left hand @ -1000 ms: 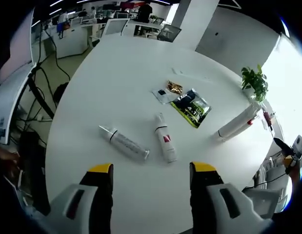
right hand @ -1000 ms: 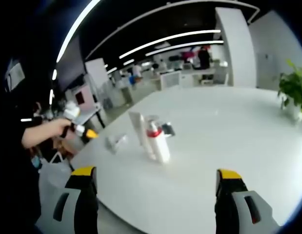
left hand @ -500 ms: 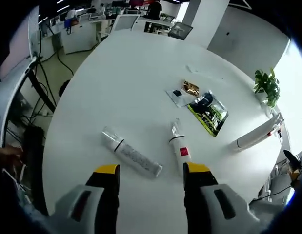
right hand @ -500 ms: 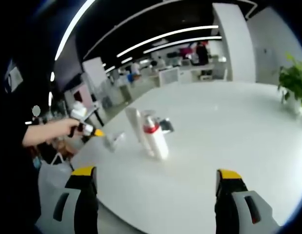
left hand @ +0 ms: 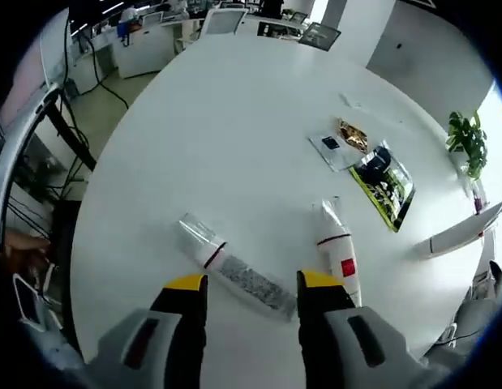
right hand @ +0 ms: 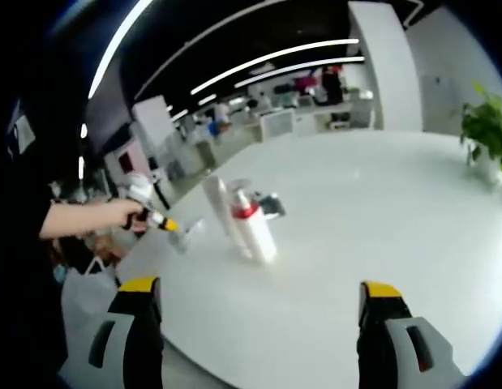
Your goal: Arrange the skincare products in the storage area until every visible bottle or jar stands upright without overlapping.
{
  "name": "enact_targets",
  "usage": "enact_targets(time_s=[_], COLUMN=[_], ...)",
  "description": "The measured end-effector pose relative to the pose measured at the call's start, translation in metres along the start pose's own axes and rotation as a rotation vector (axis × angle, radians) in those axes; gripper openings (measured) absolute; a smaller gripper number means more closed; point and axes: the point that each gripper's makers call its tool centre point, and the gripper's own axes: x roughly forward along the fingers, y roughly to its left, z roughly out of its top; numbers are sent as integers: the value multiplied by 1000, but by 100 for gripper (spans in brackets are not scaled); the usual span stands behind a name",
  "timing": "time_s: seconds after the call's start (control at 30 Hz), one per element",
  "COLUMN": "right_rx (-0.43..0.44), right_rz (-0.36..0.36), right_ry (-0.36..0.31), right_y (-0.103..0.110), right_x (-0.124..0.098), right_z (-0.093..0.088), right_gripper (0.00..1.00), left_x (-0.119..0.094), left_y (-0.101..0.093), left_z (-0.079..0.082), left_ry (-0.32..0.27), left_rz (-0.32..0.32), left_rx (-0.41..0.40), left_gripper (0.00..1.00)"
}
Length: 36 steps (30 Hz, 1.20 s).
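Where the white table [left hand: 194, 121] spread out in the left gripper view, lay flat: clear bottle [left hand: 234, 269] between the parted tips of the left gripper [left hand: 247, 285], white tube [left hand: 338, 255] just beside, dark packet [left hand: 384, 185] beyond. Stood wide apart and empty: right gripper [right hand: 255, 293], facing white bottle [right hand: 249, 228].

We read no text anywhere; print on clear tube [left hand: 234, 267] and red label on white tube [left hand: 340, 261] too blurred.
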Motion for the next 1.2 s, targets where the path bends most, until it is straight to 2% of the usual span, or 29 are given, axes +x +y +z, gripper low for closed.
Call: enact_targets(time_s=[0.3,0.6,0.7,1.2], right_rx=[27,32,32,27], right_rz=[3,1,3,14], right_ry=[-17,-17,-14,-19], right_y=[-1,-2,-1,2], right_x=[0,2,4,5], right_z=[1,1,0,2], right_gripper=[99,99,99,99], left_x=[14,16,16,16], left_y=[4,5,3,-2], left_z=[-1,-3,-3,-7], left_ry=[29,38,34,66], left_rz=[41,55,46,-23], left_rx=[51,108,137,161], left_gripper=[34,28,27,16])
